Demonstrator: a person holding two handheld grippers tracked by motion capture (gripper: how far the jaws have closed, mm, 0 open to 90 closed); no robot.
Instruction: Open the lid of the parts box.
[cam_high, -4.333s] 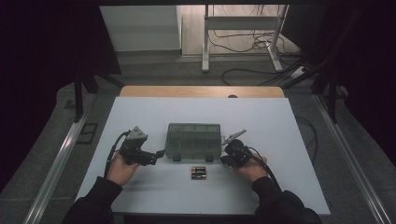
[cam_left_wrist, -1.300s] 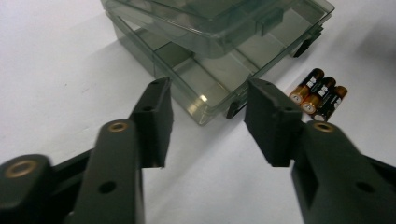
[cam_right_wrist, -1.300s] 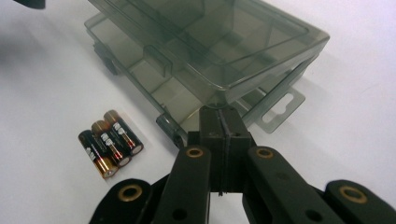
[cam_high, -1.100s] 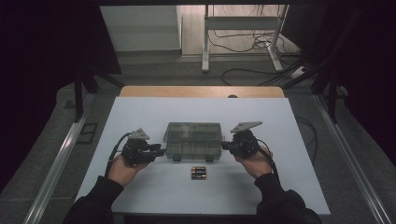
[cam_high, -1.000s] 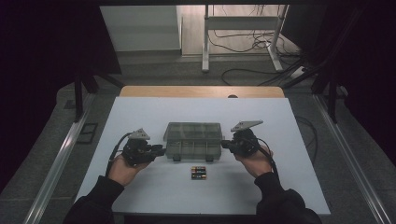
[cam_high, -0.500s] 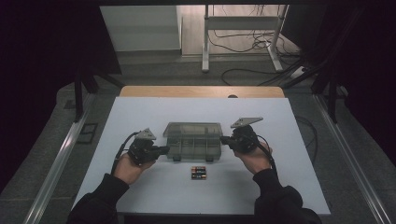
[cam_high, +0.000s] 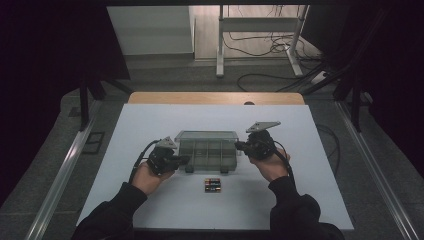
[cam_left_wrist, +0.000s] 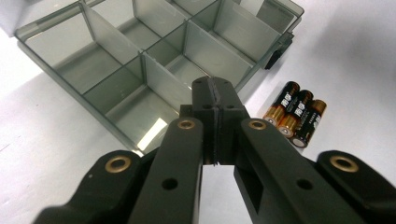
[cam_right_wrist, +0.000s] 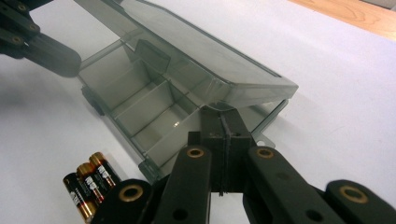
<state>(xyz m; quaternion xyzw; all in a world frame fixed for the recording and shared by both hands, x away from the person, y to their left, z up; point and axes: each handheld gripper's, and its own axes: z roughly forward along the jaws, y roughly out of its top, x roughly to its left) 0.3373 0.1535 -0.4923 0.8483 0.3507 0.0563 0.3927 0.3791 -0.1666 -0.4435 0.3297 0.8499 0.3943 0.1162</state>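
Since the earlier high-view frames, the left gripper is sitting further right, now at the box's left end, and the lid is standing raised where it was lying flat before. Its jaws have just been closing and are now clenched pad to pad, w/ nothing between them; in the left gripper view the tips are hovering over the near edge of the box, around the centre of frame. Can't tell if they're touching the rim.

Right gripper is also clenched, jaws meeting w/ no gap. In the right gripper view its tips are pushing up under the lid's corner, so the lid is tilting open above the compartments; the box is running from centre to upper left of that frame.

In the high view the box is lying mid-table, between the two grippers. Three batteries are lying side by side just below it, centre frame; same batts at right of the left gripper view and lower left of the right gripper view, apart from the box.
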